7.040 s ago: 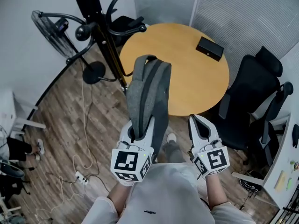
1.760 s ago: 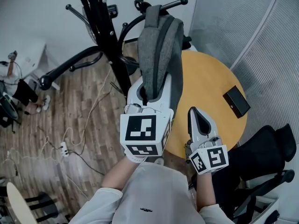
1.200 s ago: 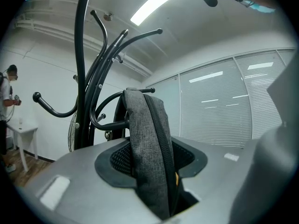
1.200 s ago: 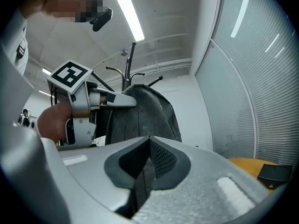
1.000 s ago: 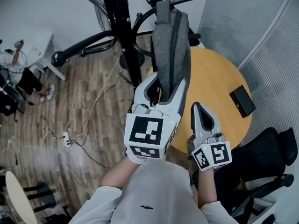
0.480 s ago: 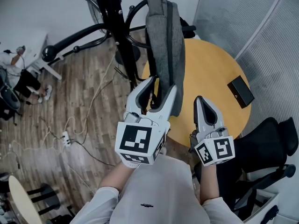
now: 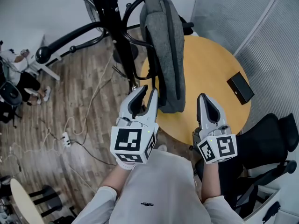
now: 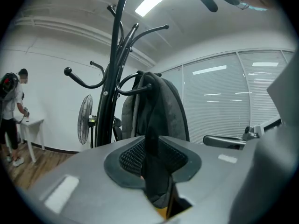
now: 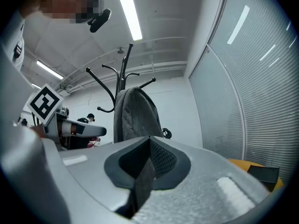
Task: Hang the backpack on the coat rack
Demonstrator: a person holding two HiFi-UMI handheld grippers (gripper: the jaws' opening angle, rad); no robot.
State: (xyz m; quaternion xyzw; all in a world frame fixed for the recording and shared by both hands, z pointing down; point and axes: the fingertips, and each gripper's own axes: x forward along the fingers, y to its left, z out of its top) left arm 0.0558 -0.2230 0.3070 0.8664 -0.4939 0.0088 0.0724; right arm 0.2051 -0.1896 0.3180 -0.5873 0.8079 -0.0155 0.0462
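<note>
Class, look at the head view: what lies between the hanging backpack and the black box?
Only bare yellow tabletop; nothing stands between the backpack and the box. The head view shows it.

**Both Claws Level, Left One Closing**

My left gripper [image 7: 146, 91] points level ahead, its jaws closing with nothing between them. My right gripper [image 7: 204, 98] sits beside it, also level, jaws pressed together and empty. My forearms [image 7: 117, 183] are bent in close to my chest.
</note>
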